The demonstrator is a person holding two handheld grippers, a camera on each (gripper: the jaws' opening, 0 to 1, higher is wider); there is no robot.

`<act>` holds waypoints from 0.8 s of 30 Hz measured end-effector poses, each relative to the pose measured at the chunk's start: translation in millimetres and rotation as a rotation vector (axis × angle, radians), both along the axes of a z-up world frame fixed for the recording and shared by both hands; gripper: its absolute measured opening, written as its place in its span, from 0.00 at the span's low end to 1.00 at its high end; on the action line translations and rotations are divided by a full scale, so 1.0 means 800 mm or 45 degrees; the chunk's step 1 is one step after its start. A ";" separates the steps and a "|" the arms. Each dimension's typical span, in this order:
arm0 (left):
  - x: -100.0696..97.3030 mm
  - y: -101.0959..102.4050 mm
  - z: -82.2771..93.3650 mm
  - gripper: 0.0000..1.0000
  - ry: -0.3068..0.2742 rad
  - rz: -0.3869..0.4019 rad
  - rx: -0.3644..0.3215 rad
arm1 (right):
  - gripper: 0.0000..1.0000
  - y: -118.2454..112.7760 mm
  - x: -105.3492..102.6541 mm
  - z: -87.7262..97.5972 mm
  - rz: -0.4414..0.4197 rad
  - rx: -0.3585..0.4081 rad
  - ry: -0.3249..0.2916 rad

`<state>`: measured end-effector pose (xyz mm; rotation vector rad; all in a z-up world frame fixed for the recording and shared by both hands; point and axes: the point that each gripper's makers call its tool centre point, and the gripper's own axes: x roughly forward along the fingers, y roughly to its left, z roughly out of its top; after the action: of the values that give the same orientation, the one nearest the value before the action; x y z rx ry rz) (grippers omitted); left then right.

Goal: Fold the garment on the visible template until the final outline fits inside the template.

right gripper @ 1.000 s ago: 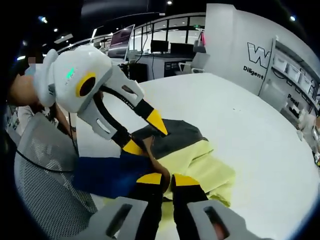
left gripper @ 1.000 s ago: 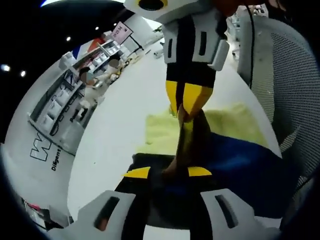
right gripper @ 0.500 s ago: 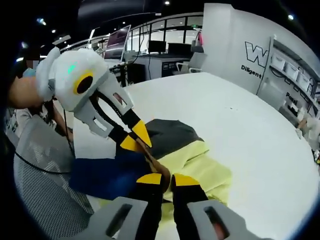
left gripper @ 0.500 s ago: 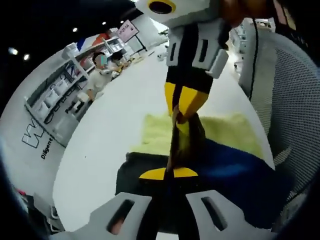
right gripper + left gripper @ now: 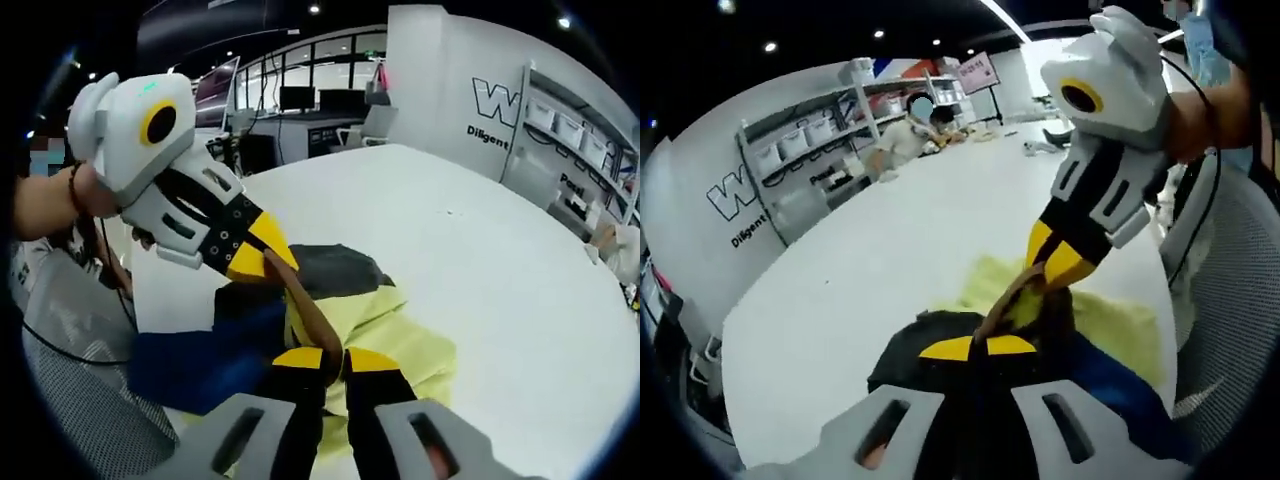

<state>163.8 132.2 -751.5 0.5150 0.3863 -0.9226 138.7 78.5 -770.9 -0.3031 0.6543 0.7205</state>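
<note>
While both grippers clamp the same lifted edge as they did a second ago, the scene around them has swung: in the left gripper view the shelving wall with its lettering now stands upright behind the white table (image 5: 890,250) instead of lying tipped along the left, and the right gripper (image 5: 1045,272) reaches in slanted from the upper right rather than hanging straight down from the top. In the right gripper view the left gripper (image 5: 262,262) has tilted further over, its white body higher and nearer the left edge, with a bare forearm showing behind it. The garment (image 5: 385,335), pale yellow with a dark grey part and a brown edge, lies on the table just ahead of both pairs of jaws, and a blue sheet (image 5: 195,355), which may be the template, lies under it on the near side toward a mesh chair (image 5: 1230,300). The left gripper's (image 5: 975,347) yellow-tipped jaws are pressed together on a fold of the garment's brown edge, and the right gripper's (image 5: 333,357) jaws are likewise closed on that edge, so a narrow ridge of cloth is stretched taut between the two. Beyond the right gripper, at the table's far side, people sit near the shelves.
</note>
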 end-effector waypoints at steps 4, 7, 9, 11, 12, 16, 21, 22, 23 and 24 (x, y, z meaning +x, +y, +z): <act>0.015 -0.001 0.007 0.05 -0.023 0.055 -0.035 | 0.00 -0.003 0.014 0.003 -0.017 0.002 -0.023; 0.026 -0.004 0.010 0.05 -0.029 0.075 -0.041 | 0.00 -0.009 0.031 0.006 -0.032 -0.007 -0.045; 0.033 -0.003 0.009 0.05 -0.023 0.103 -0.028 | 0.00 -0.011 0.040 0.007 -0.041 -0.004 -0.051; 0.043 -0.002 0.010 0.05 -0.017 0.141 -0.045 | 0.00 -0.014 0.052 0.007 -0.052 0.000 -0.060; 0.046 -0.002 0.010 0.05 -0.013 0.159 -0.050 | 0.00 -0.014 0.058 0.008 -0.048 0.000 -0.066; 0.062 0.000 0.006 0.05 0.018 0.220 -0.063 | 0.00 -0.013 0.071 0.006 -0.044 -0.005 -0.067; 0.073 -0.002 0.000 0.05 0.021 0.233 -0.042 | 0.00 -0.016 0.086 -0.001 -0.040 -0.034 -0.068; 0.075 -0.003 -0.004 0.05 0.029 0.234 -0.028 | 0.00 -0.017 0.089 -0.004 -0.042 -0.036 -0.058; 0.076 -0.003 -0.007 0.05 0.036 0.235 -0.023 | 0.00 -0.018 0.093 -0.008 -0.043 -0.041 -0.049; 0.077 -0.004 -0.010 0.05 0.045 0.239 -0.017 | 0.00 -0.019 0.096 -0.011 -0.046 -0.043 -0.042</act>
<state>225.8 129.2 -759.5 0.4423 0.4522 -0.7529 215.5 63.2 -779.5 -0.3328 0.6395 0.6693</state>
